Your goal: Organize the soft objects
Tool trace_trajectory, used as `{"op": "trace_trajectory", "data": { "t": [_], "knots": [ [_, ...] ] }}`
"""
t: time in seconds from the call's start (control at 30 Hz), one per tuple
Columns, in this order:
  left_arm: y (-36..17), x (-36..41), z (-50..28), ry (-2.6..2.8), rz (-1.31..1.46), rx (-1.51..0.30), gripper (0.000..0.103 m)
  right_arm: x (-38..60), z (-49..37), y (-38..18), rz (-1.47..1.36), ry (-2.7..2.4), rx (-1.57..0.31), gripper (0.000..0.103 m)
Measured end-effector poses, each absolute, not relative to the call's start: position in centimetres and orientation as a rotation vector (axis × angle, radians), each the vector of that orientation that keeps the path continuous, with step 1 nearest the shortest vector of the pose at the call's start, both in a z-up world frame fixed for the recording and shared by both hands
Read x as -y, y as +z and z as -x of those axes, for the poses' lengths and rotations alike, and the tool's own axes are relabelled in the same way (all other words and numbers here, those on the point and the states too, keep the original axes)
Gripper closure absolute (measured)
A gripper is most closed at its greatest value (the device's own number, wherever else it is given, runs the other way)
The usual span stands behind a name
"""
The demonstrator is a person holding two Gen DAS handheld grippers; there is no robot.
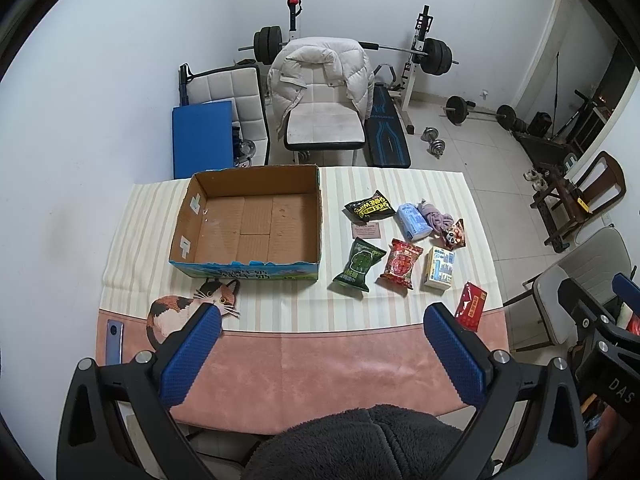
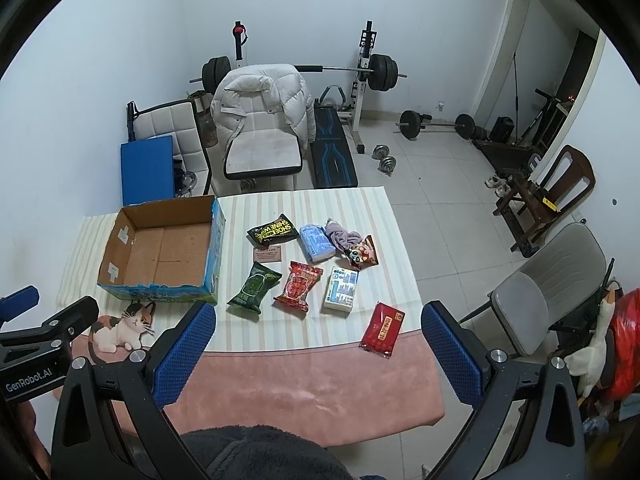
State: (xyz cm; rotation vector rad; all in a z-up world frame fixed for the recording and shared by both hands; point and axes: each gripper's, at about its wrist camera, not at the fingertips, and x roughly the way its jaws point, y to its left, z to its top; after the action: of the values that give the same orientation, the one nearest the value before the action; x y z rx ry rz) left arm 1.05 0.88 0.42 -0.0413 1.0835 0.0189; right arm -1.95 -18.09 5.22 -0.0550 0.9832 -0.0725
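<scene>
Soft packets point(image 1: 396, 240) lie right of the empty box point(image 1: 248, 268), while the left gripper point(image 1: 320, 320) and right gripper point(image 2: 318, 318) hover above the table's point(image 1: 320, 376) near edge, both spread wide, holding nothing.

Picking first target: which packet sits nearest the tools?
The flat red packet, alone at the striped cloth's near edge; all other packets lie farther back.

Left black two-finger gripper with blue textured pads point(image 1: 322, 312): jaws spread wide, nothing between them, held raised. Right black two-finger gripper with blue textured pads point(image 2: 319, 310): likewise wide apart, unloaded, level beside it.
</scene>
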Motion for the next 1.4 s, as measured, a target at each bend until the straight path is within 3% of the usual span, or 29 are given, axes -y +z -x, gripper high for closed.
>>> {"op": "trace_trajectory", "data": {
  "t": [1.4],
  "knots": [
    [1.2,0.2,-1.6,0.016,0.043,-1.066,0.000,18.9,1.8,5.8,0.038,-0.077,-0.961,0.000]
  ]
}}
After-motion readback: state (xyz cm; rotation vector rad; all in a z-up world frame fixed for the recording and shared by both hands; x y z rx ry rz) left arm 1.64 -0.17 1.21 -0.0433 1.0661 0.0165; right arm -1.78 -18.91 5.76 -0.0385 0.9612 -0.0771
